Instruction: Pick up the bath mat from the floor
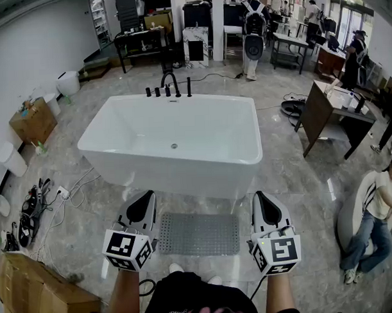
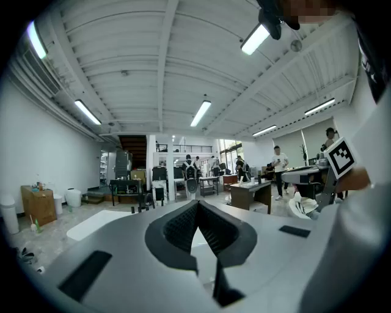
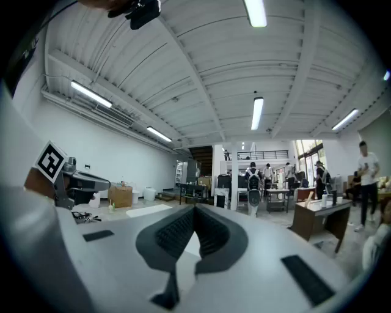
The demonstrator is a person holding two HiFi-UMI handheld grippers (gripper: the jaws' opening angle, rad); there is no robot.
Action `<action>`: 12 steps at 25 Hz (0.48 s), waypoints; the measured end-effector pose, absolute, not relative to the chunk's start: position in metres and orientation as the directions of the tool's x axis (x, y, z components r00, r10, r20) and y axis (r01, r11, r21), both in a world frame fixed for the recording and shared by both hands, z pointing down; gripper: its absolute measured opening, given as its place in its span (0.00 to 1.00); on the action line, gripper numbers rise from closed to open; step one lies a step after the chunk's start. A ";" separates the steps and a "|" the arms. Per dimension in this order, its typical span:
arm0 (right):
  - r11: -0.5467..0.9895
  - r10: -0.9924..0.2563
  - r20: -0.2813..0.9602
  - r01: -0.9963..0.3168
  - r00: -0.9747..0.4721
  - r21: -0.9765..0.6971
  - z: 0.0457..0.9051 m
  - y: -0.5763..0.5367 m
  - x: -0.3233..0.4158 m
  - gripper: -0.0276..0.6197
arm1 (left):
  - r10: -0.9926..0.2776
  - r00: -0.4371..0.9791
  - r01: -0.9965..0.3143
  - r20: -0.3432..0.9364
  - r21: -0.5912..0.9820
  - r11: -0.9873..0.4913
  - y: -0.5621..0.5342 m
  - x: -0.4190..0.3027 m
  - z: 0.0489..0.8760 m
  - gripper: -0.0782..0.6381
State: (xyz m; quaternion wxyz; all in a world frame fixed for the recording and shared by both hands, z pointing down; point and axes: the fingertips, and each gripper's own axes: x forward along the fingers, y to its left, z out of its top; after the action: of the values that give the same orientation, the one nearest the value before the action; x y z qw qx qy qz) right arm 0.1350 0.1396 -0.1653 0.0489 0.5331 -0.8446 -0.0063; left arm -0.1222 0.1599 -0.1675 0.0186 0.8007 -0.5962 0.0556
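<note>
Reaching down should come first: the left claw (image 1: 148, 195) and right claw (image 1: 257, 195), both pressed together and empty, need to spread, then pinch an edge of the grey bumpy rubber bath mat (image 1: 199, 234) lying flat on the marble floor (image 1: 300, 197) between them. The white bathtub (image 1: 184, 175) stands just behind; nothing covers the mat.

the bath mat (image 1: 199, 234) lies on the floor (image 1: 293, 175), just in front of the bathtub (image 1: 173, 147). the left gripper (image 1: 149, 196) hangs over its left edge and the right gripper (image 1: 258, 197) just past its right edge. the faucet (image 1: 170, 83) stands on the tub's far rim. a cardboard box (image 1: 37, 290) sits near left, and a desk (image 1: 332, 112) stands right of the tub.
</note>
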 end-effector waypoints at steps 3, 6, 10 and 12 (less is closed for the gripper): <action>0.431 -0.901 0.077 -0.900 -0.427 0.059 -0.162 0.139 0.138 0.07 | -0.956 0.272 -0.960 0.114 -0.040 -0.278 0.161 -0.124 -0.157 0.12; 0.432 -0.901 0.079 -0.900 -0.427 0.058 -0.160 0.136 0.136 0.07 | -0.956 0.267 -0.961 0.117 -0.039 -0.274 0.160 -0.126 -0.154 0.12; 0.437 -0.898 0.088 -0.897 -0.431 0.061 -0.158 0.130 0.133 0.07 | -0.958 0.261 -0.963 0.116 -0.033 -0.266 0.155 -0.130 -0.154 0.12; 0.442 -0.896 0.089 -0.895 -0.436 0.065 -0.159 0.127 0.130 0.07 | -0.959 0.259 -0.964 0.117 -0.033 -0.265 0.153 -0.132 -0.154 0.12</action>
State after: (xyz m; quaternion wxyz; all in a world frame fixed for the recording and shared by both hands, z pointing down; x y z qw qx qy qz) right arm 0.1299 0.1266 -0.1588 0.0549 0.5284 -0.8472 -0.0042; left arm -0.1317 0.1528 -0.1544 0.0224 0.7932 -0.6058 0.0568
